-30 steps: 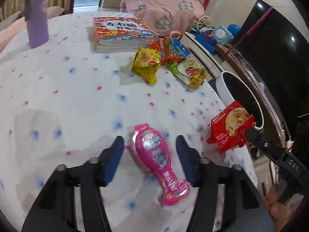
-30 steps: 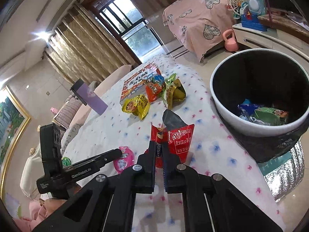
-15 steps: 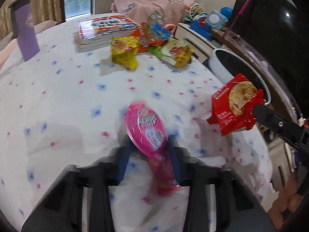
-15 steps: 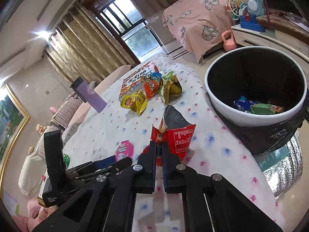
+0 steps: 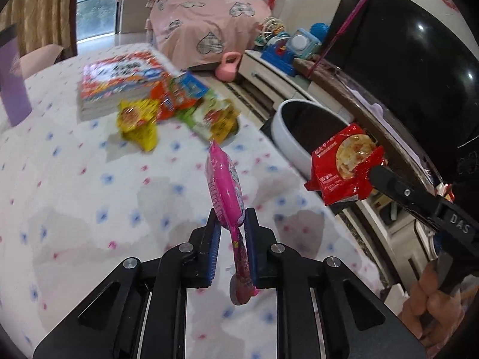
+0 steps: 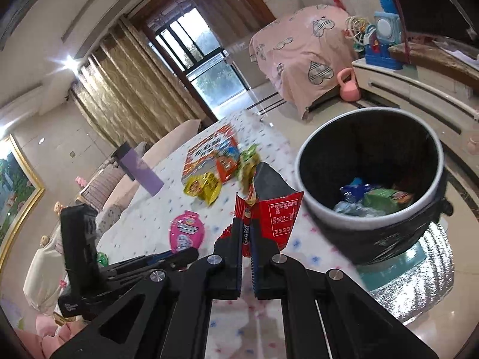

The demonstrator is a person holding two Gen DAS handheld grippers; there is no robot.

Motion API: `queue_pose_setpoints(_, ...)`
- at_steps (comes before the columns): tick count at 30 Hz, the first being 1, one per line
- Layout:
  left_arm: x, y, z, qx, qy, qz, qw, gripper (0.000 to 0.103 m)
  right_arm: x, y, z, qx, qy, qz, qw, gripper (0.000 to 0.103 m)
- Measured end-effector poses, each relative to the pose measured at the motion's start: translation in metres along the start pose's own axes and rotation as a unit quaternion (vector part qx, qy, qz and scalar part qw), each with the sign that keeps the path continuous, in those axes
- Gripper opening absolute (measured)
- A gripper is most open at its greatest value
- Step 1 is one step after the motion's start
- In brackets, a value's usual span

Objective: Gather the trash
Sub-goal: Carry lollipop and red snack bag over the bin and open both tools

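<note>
The left gripper (image 5: 230, 224) has just been closing and now pinches a pink wrapper (image 5: 225, 188) that sticks up in the middle of the frame, above the dotted tablecloth (image 5: 74, 197). At the right, the right gripper (image 5: 375, 169) holds a red snack bag (image 5: 344, 169) in front of a white bin (image 5: 295, 146). More snack packets (image 5: 179, 110) lie by a book (image 5: 116, 80) in the upper left.

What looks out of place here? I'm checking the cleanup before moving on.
Three snack wrappers lie loose on the tablecloth beside the book, not in the bin. Nothing looks spilled or broken.
</note>
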State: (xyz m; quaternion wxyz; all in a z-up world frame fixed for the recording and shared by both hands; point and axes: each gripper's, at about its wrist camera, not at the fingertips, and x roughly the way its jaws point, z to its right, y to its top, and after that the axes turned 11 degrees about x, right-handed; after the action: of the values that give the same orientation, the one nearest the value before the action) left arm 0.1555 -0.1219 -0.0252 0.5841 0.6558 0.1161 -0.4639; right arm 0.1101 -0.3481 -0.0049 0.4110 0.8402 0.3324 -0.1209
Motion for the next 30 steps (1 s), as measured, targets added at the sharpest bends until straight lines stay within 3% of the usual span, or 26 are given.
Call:
queue_pose_setpoints(16,0.041,0.070,0.060,0.064,-0.042,0.000,0.9970,0.013,-0.020,0.047,0.047,-0.001,-0.048,0.035,0.998,0.004)
queue_pose_setpoints(30,0.084,0.102,0.090,0.089,-0.064,-0.026,0.9936,0.014,-0.007,0.074,0.079,-0.018,-0.089,0.017,0.996,0.004)
